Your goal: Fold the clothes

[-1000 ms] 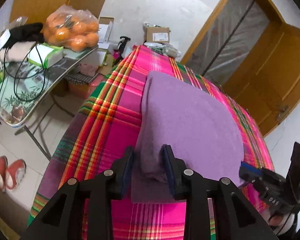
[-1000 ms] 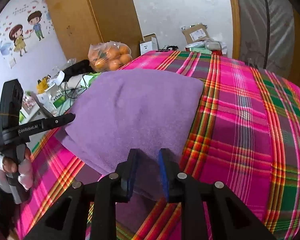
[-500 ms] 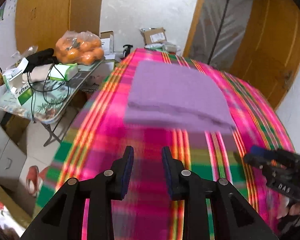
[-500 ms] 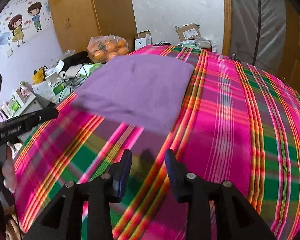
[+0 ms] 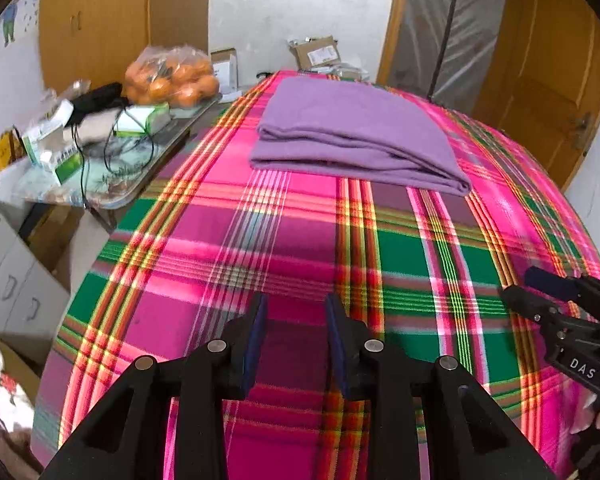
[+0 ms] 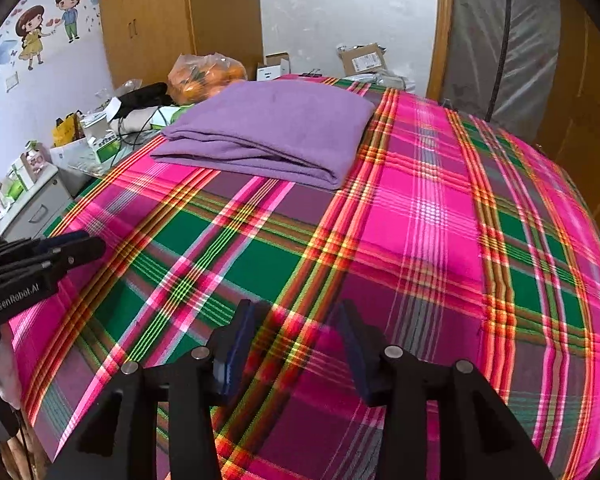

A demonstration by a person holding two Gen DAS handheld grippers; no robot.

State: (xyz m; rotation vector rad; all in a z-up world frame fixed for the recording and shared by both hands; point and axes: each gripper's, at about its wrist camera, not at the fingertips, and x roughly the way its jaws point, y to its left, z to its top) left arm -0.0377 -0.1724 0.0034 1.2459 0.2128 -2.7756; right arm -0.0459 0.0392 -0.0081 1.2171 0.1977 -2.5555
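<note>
A purple cloth (image 5: pixel 356 132) (image 6: pixel 268 128) lies folded in a flat stack at the far end of the pink and green plaid cover (image 5: pixel 300 240) (image 6: pixel 420 220). My left gripper (image 5: pixel 296 312) hovers over the near part of the plaid, well short of the cloth, open with nothing between its fingers. My right gripper (image 6: pixel 296 316) hangs over the near plaid too, its jaws opening and empty. Each gripper shows at the edge of the other's view: the right gripper (image 5: pixel 556 300) and the left gripper (image 6: pixel 60 248).
Left of the plaid stands a small table (image 5: pixel 112 184) with a bag of oranges (image 5: pixel 172 76), boxes and black cables. Grey drawers (image 5: pixel 8 280) sit below it. Cardboard boxes (image 5: pixel 316 52) lie by the far wall, a wooden door (image 5: pixel 548 92) at right.
Both grippers have let go of the purple cloth and drawn back toward the near edge of the plaid. The cloth now lies folded and free. The right jaws stand wider.
</note>
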